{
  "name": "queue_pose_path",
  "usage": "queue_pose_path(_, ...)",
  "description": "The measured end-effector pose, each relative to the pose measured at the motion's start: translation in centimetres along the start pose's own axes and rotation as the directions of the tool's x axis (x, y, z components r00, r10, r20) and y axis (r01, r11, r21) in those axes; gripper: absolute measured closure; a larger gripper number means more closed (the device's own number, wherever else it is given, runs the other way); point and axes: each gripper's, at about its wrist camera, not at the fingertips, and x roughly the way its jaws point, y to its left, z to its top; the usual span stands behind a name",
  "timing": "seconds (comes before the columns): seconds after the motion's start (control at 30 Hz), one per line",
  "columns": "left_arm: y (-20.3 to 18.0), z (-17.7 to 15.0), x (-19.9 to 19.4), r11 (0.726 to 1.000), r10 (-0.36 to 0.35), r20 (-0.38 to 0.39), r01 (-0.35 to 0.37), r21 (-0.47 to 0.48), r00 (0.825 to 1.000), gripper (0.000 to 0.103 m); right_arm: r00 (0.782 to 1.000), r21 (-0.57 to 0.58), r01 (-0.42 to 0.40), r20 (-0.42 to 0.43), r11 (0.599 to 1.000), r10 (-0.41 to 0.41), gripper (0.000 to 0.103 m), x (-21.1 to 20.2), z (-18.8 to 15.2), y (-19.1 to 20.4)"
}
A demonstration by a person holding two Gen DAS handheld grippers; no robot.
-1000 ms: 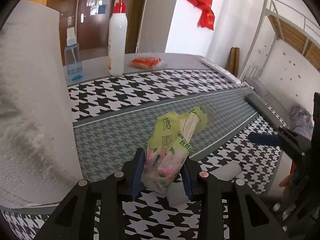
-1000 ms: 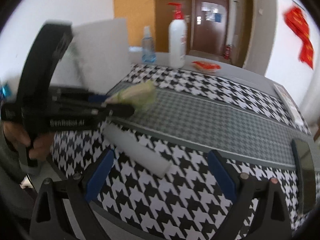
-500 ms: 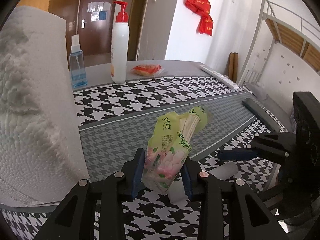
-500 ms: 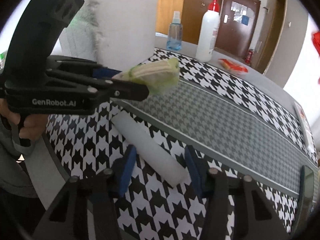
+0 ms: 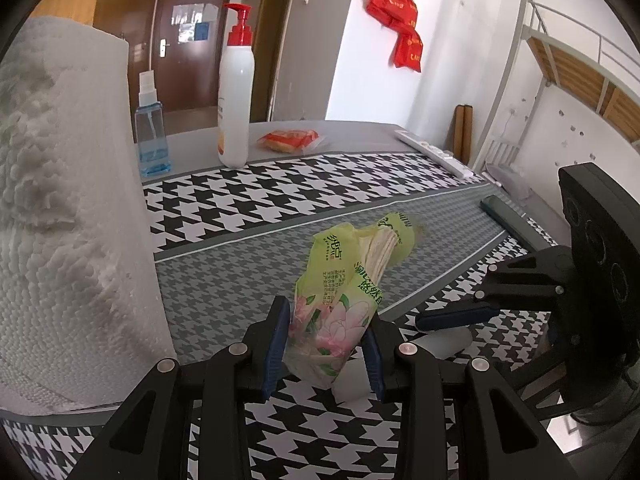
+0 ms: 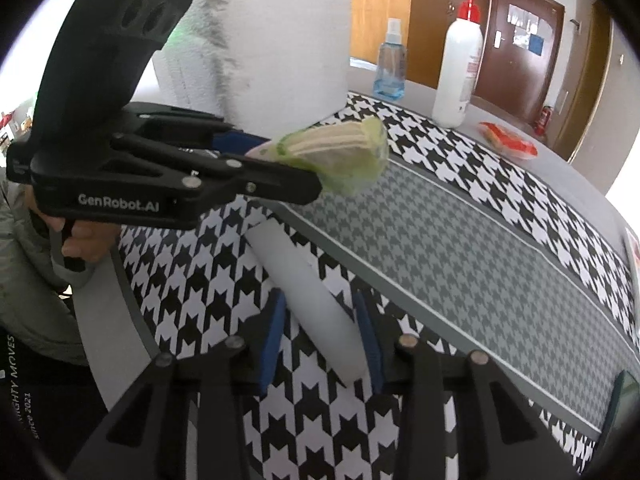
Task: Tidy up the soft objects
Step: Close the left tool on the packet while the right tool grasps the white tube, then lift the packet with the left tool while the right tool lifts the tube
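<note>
Left gripper (image 5: 326, 344) pinching soft, crinkly tissue pack (image 5: 340, 292). Right gripper (image 6: 320, 336) closing round white foam roll (image 6: 308, 296) beside paper-towel roll (image 6: 264, 48): light, squashy; grip mid-length.

Pretty tight around the left gripper (image 5: 326, 344): the big paper towel roll (image 5: 68, 220) walls off its left side, and the right gripper (image 6: 320, 332) sits close on its right, jaws closing around the white foam tube (image 6: 308, 300). Straight ahead of both, the grey middle strip of the tablecloth (image 5: 240, 276) is bare. Further out, the pump bottle (image 5: 235, 88), spray bottle (image 5: 150, 128) and orange packet (image 5: 290, 140) line the far edge.
</note>
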Motion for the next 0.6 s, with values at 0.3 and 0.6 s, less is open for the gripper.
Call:
queue_pose_path(0.3,0.1,0.0,-0.1,1.000,0.000,0.007,0.000,-0.003,1.000,0.067,0.999,0.039,0.044,0.009,0.998,-0.044,0.080,-0.4,0.0,0.6)
queue_pose_path(0.6,-0.1,0.2,-0.9,1.000,0.000,0.039,0.000,0.000,0.999,0.067,0.997,0.214,0.052,0.042,0.976,-0.062,0.083,-2.1,-1.1,-1.1)
